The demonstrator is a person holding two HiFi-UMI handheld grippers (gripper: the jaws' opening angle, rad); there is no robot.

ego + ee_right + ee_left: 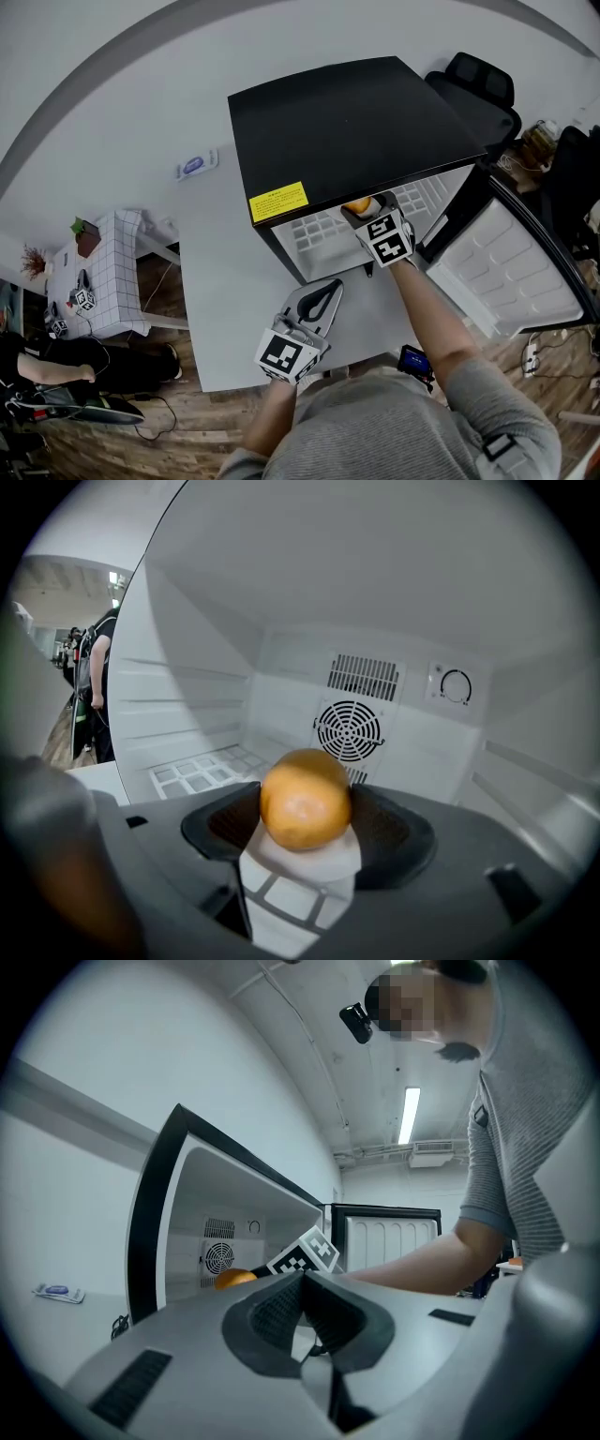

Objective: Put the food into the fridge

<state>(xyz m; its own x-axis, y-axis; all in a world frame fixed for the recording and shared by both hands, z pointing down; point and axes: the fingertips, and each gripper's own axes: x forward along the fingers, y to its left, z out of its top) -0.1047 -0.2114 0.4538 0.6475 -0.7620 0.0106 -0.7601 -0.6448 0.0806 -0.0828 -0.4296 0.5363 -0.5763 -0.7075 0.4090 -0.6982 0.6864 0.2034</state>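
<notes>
A small black fridge (347, 122) stands with its door (511, 258) swung open to the right. My right gripper (306, 819) is shut on an orange (305, 799) and reaches into the white fridge interior (216, 724), just above the wire shelf (202, 771). From the head view the orange (357, 205) shows at the fridge mouth, ahead of my right gripper (367, 212). My left gripper (321, 296) hangs below the fridge front, shut and empty. In the left gripper view its pads (281, 1312) meet, and the orange (234, 1279) shows beyond them.
A fan grille (349, 730) and a thermostat dial (455, 686) sit on the fridge's back wall. A black office chair (478, 94) stands behind the fridge. A white tiled table (98, 272) with a plant is at the left. Cables and a power strip (530, 356) lie on the wooden floor.
</notes>
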